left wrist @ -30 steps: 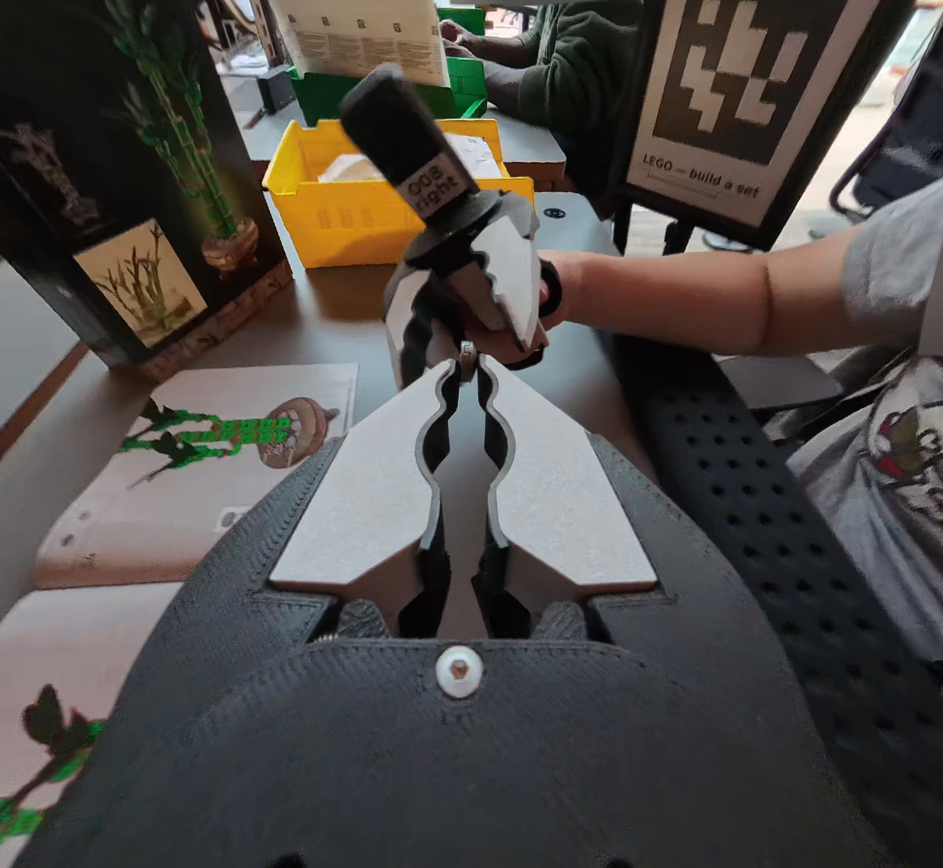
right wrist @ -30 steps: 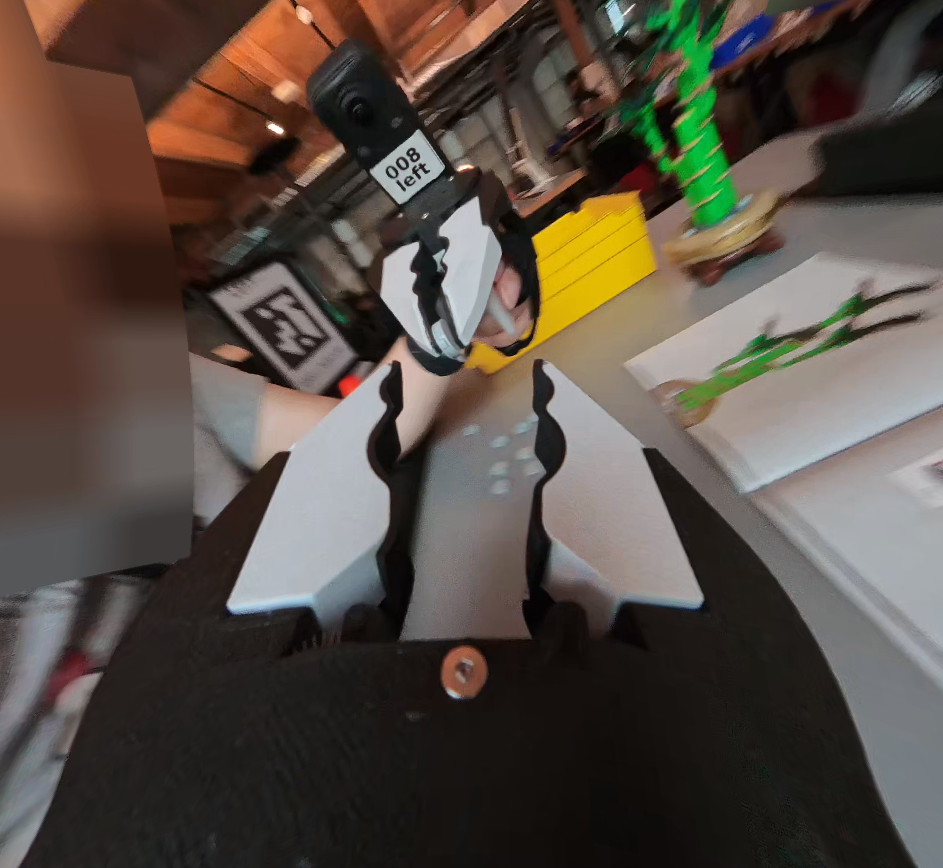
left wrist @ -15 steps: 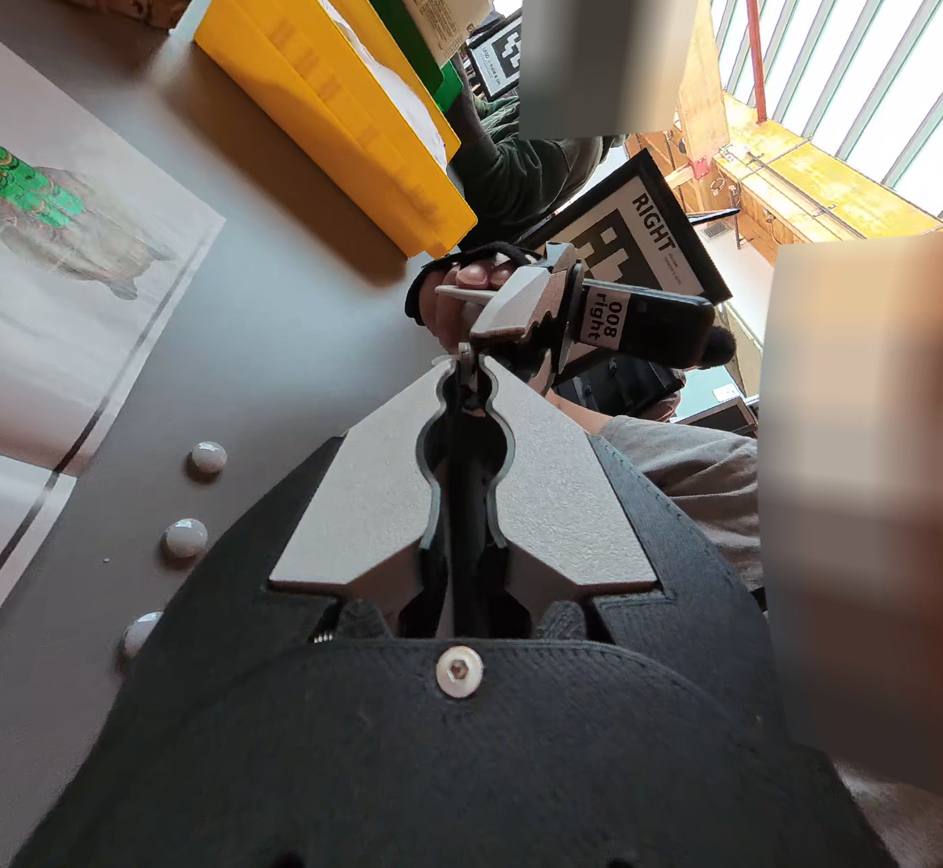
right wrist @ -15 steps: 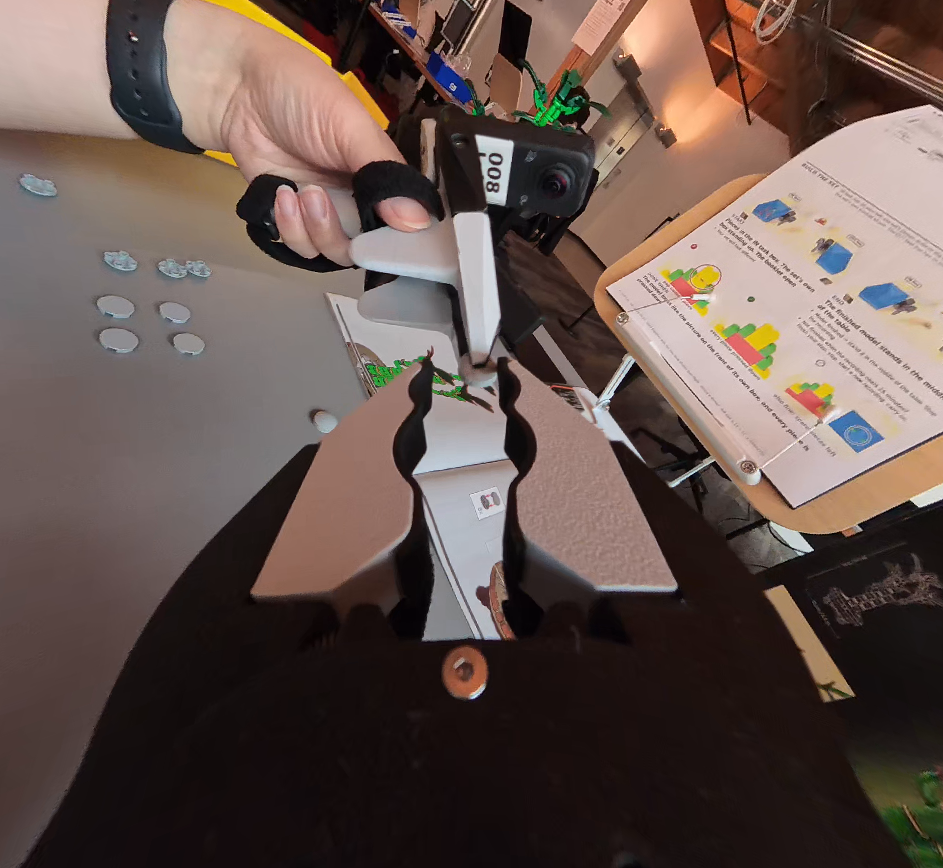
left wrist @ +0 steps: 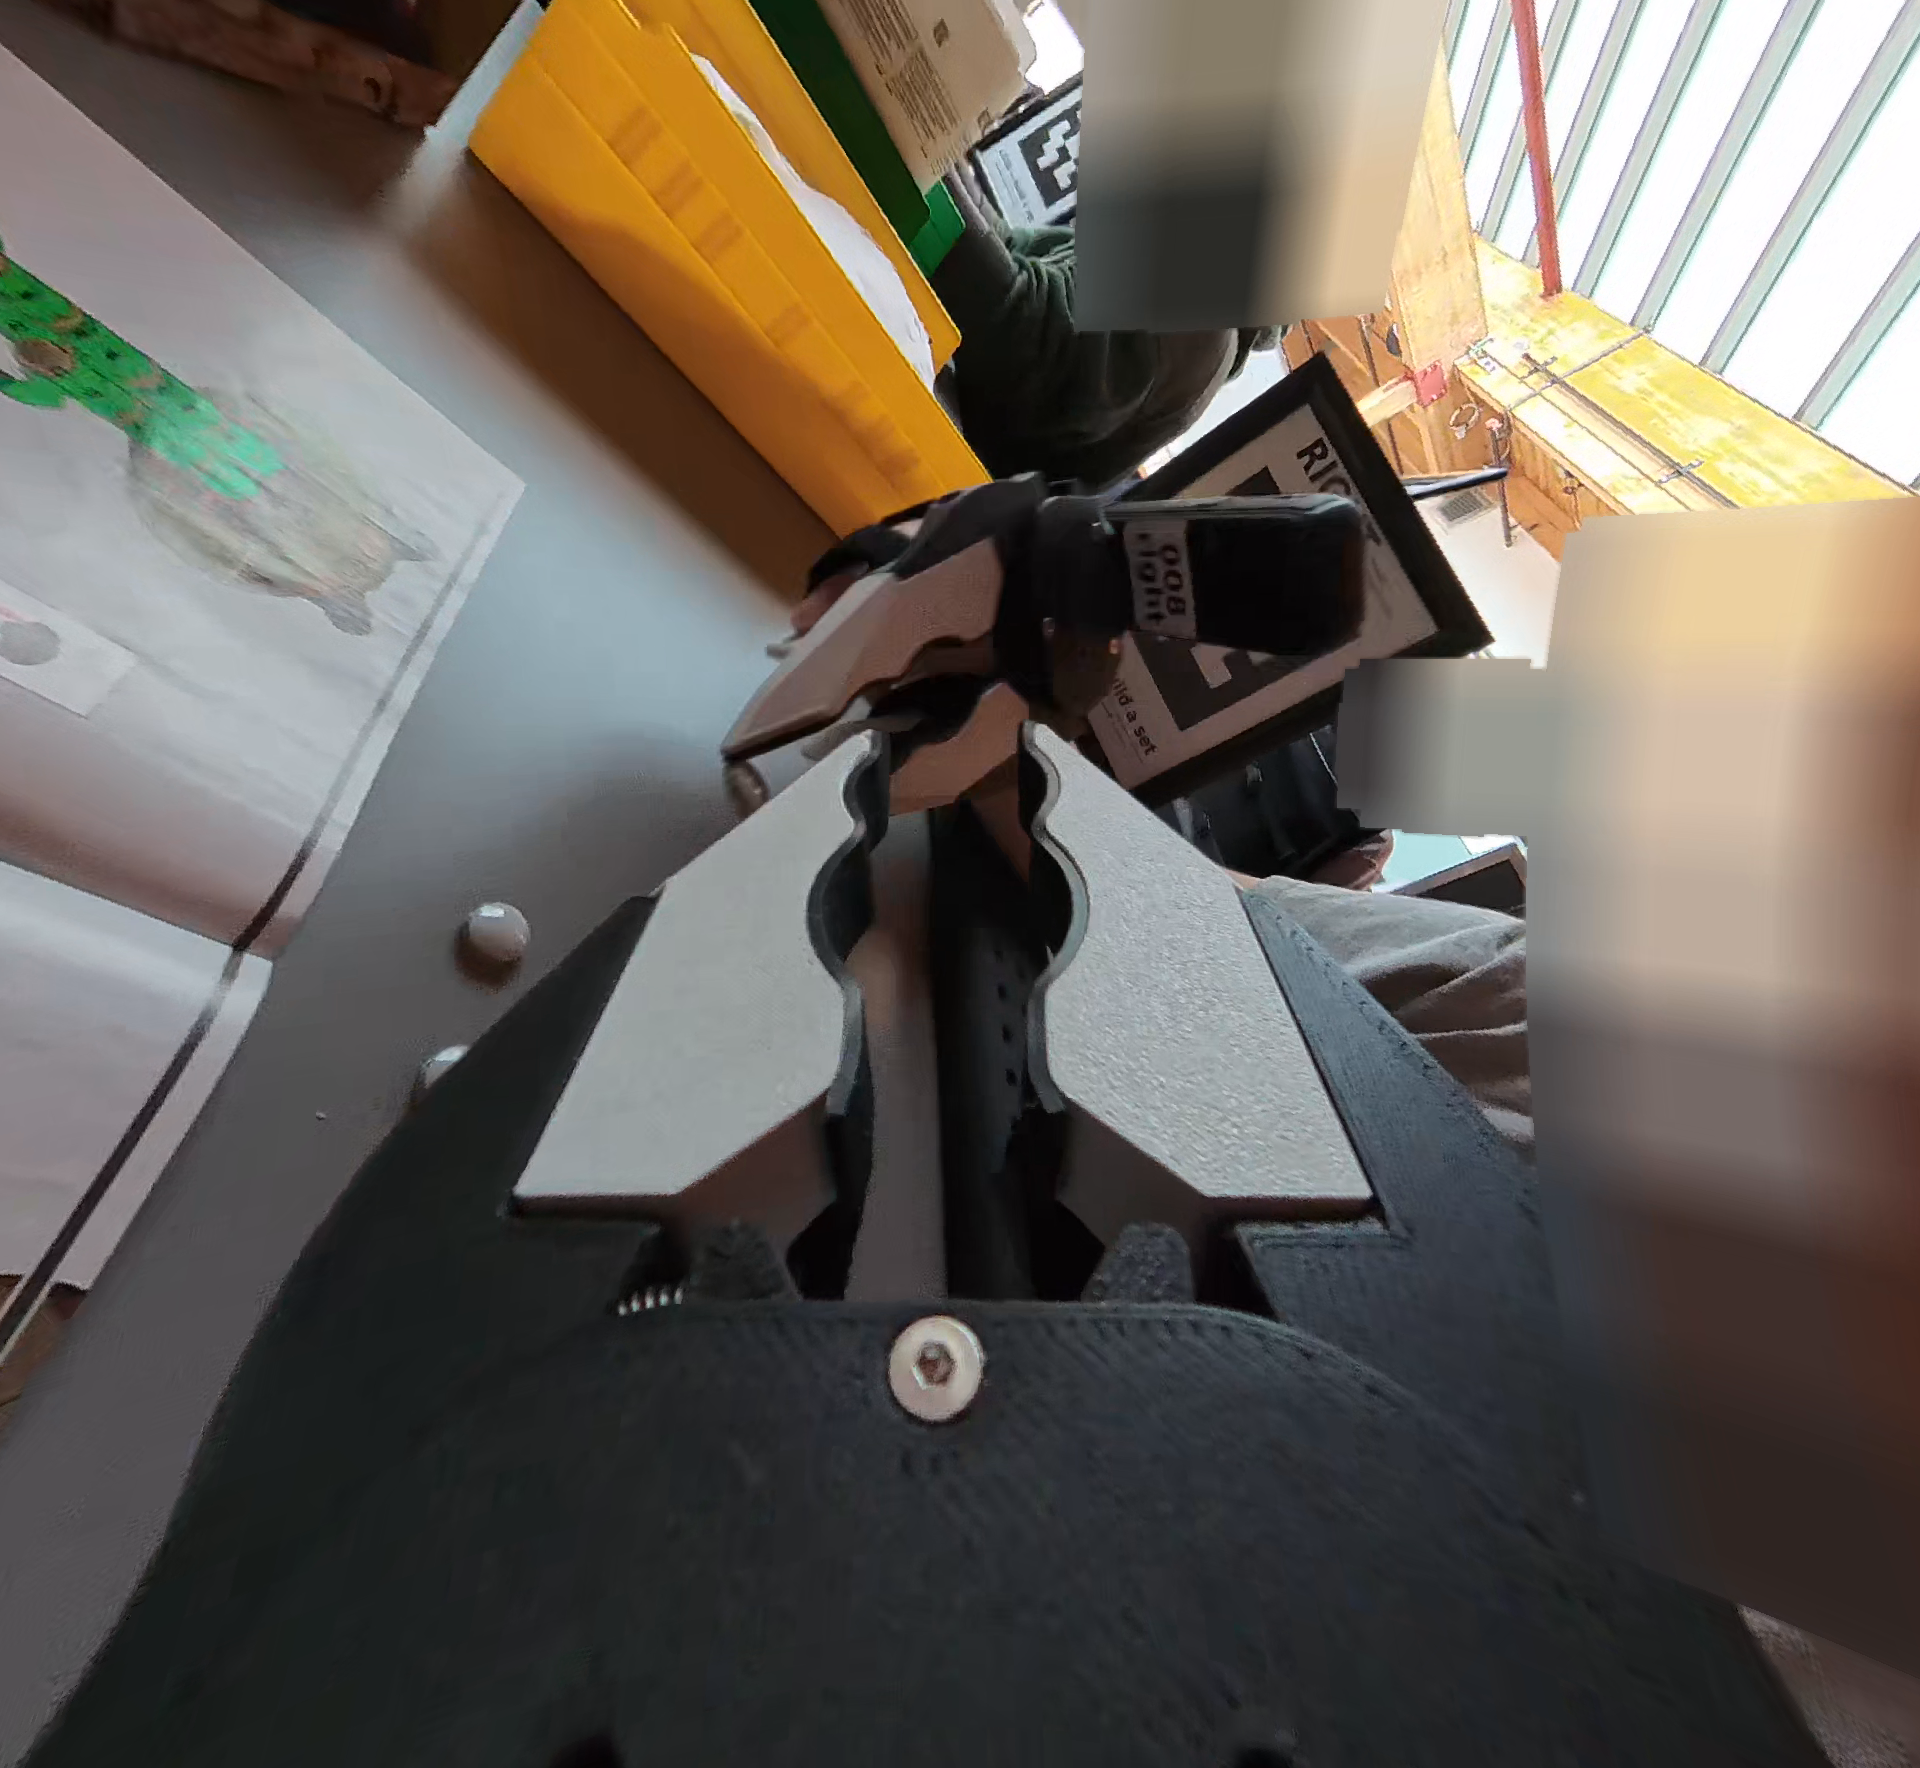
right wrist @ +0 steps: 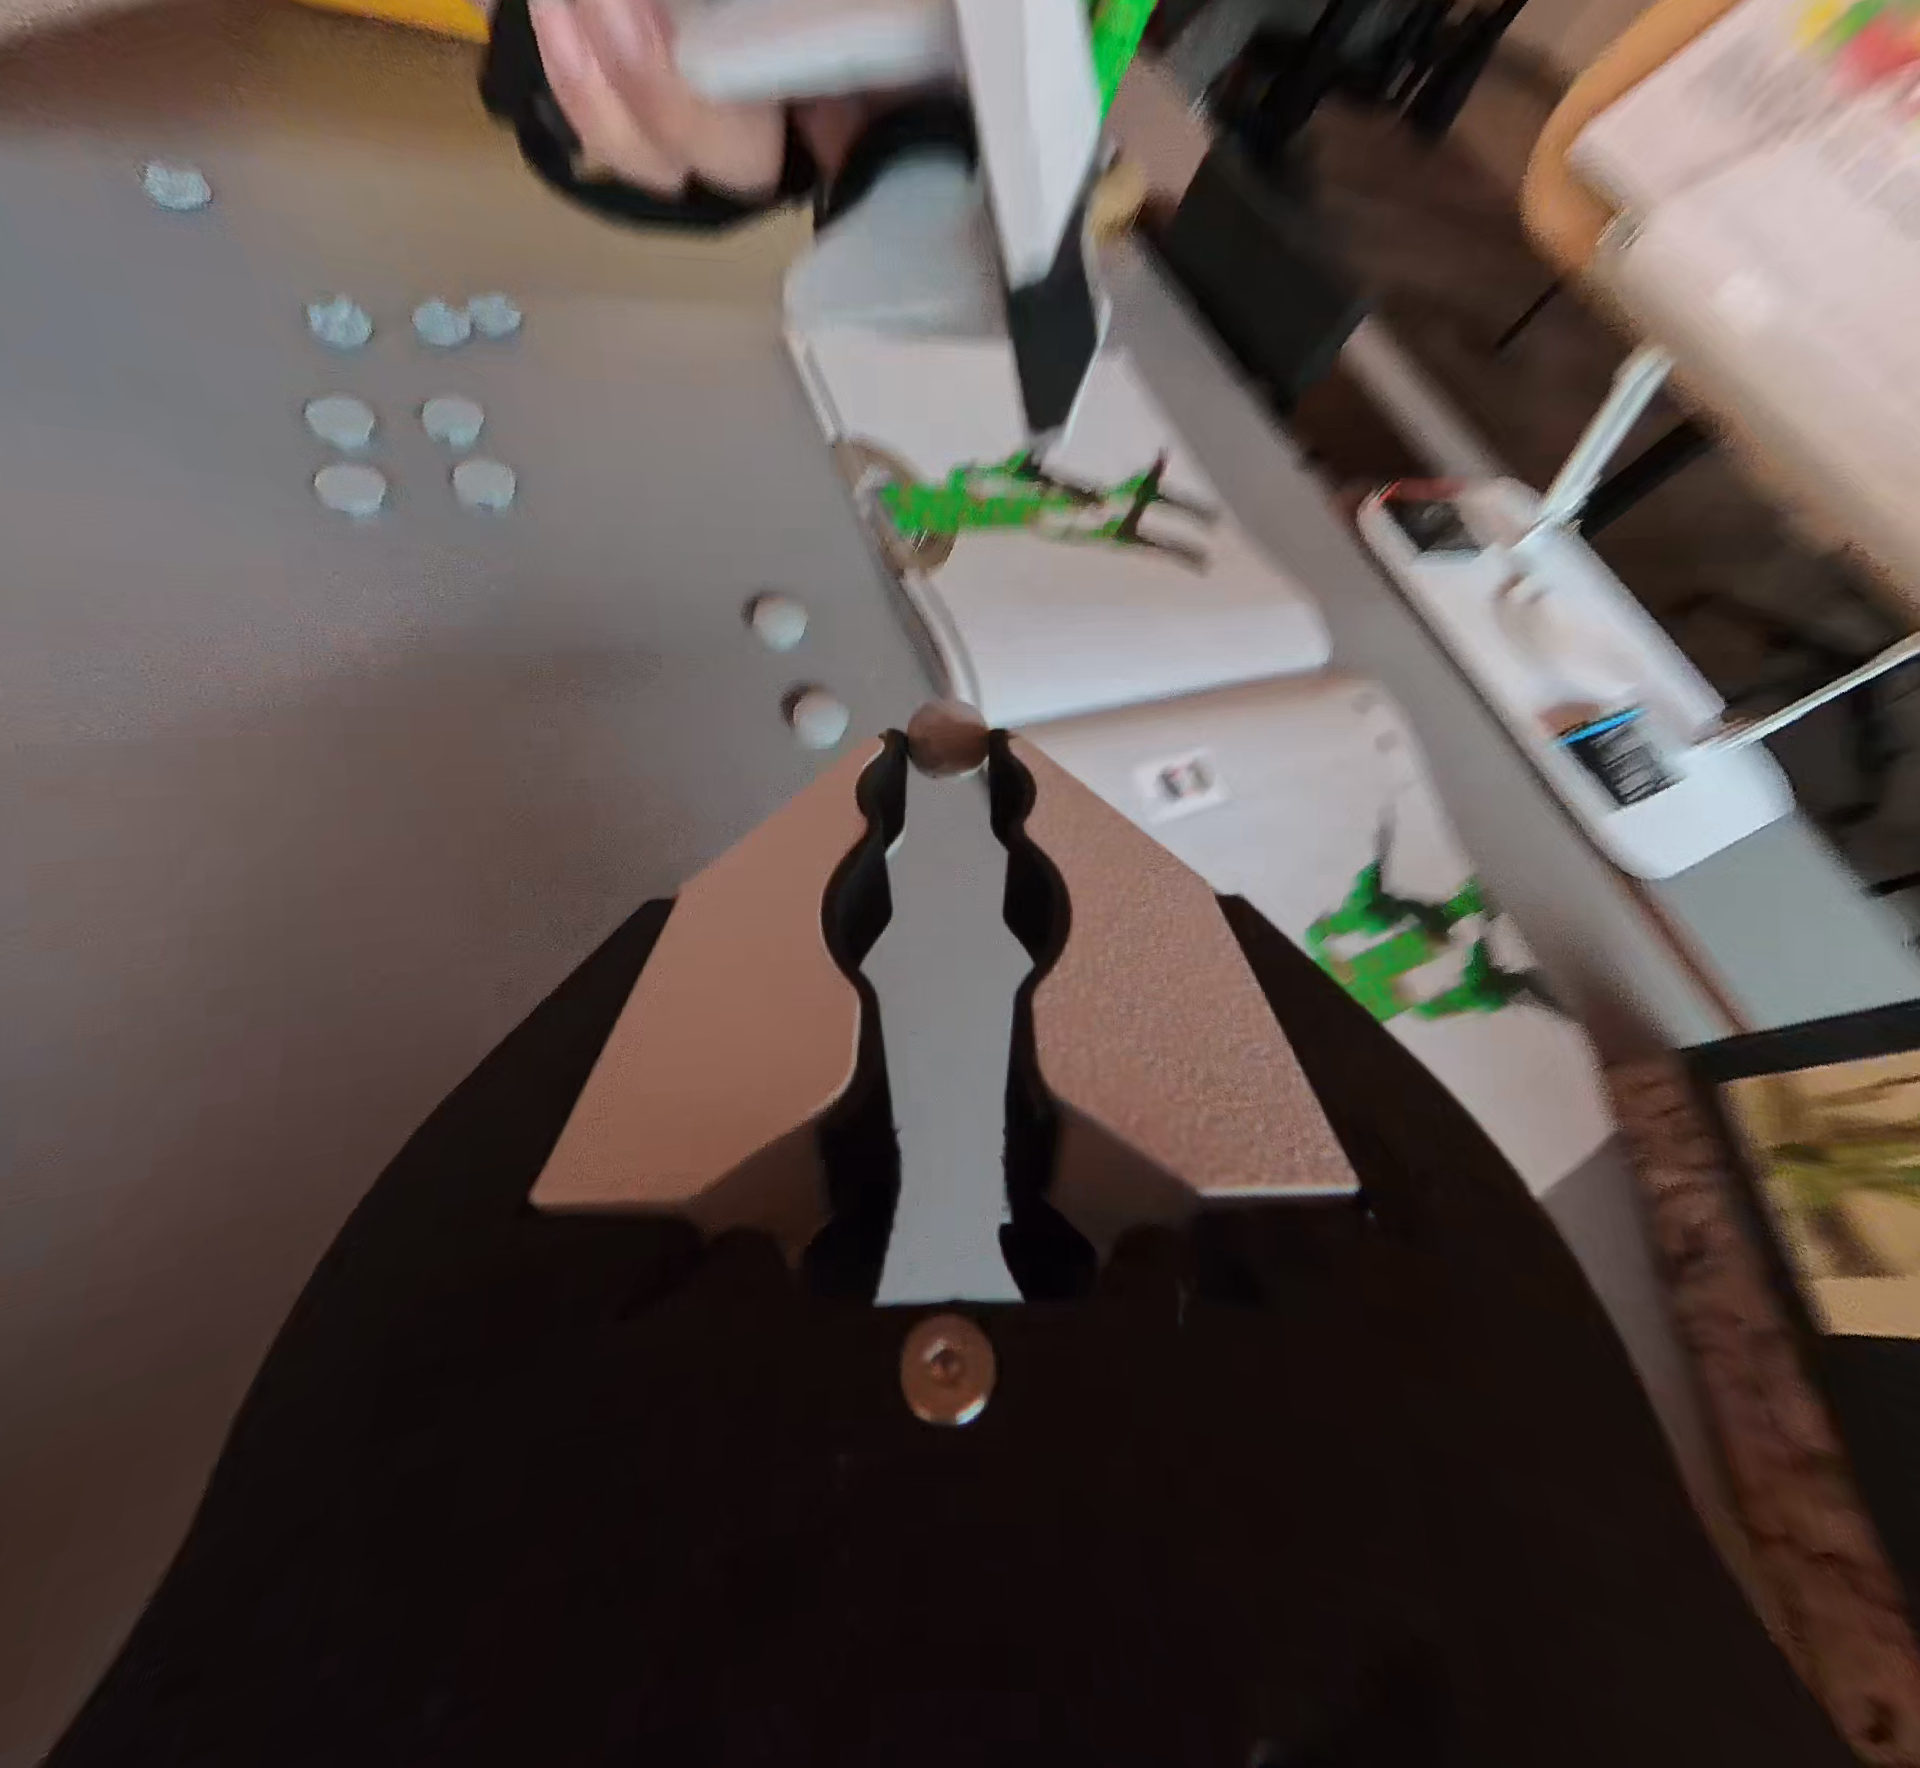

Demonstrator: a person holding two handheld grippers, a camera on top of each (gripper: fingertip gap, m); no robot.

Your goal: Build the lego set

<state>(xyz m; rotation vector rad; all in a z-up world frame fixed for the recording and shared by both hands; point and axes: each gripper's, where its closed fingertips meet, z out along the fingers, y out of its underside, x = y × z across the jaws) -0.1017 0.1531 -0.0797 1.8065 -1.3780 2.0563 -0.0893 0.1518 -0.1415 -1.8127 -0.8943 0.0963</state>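
Pinching a small round piece [right wrist: 945,750] at the right tool [right wrist: 945,750] tips. Hovering spread and empty: left tool [left wrist: 951,762]. Possibly risking a slip onto the desk [right wrist: 208,679], given the shallow grip.

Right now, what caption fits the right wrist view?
Right claw pinches a small round grey lego piece above the grey table.
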